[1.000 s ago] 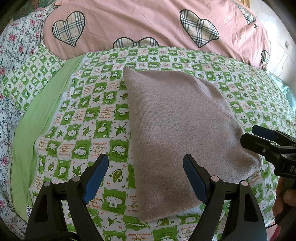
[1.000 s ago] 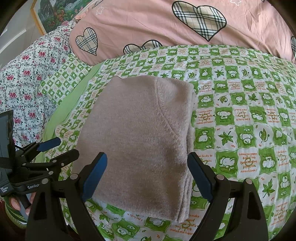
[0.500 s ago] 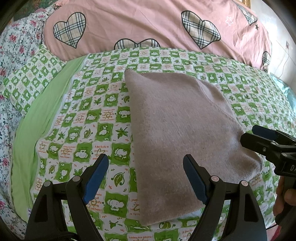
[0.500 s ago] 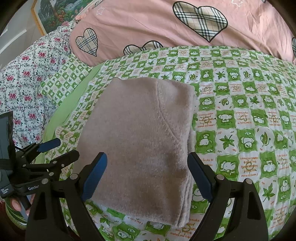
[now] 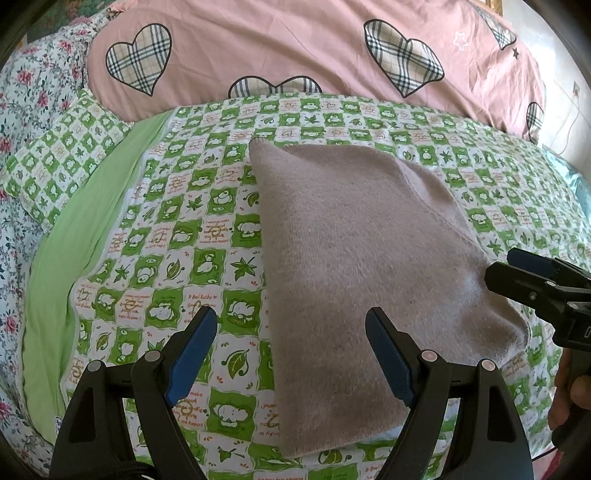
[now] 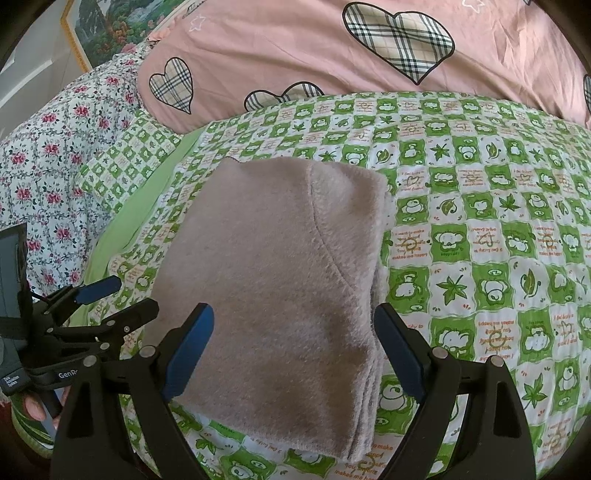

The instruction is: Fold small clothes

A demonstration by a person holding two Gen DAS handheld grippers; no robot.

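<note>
A folded beige knit garment [image 5: 362, 266] lies flat on the green-and-white checked bedspread [image 5: 177, 236]; the right wrist view shows the same garment [image 6: 280, 280] with its layered edges stacked on the right side. My left gripper [image 5: 291, 350] hovers open above the garment's near left edge, nothing between its blue pads. My right gripper [image 6: 295, 350] hangs open over the garment's near edge, also holding nothing. Each gripper appears in the other's view: the right gripper [image 5: 532, 280] at the garment's right corner, the left gripper [image 6: 110, 302] beside its left edge.
A pink duvet with plaid hearts [image 5: 295, 48] is bunched along the far side. A floral sheet [image 6: 55, 155] and a plain green strip [image 5: 85, 236] lie on the left. A person's hand [image 5: 572, 398] grips the right handle. A framed picture [image 6: 103, 29] hangs at the far left.
</note>
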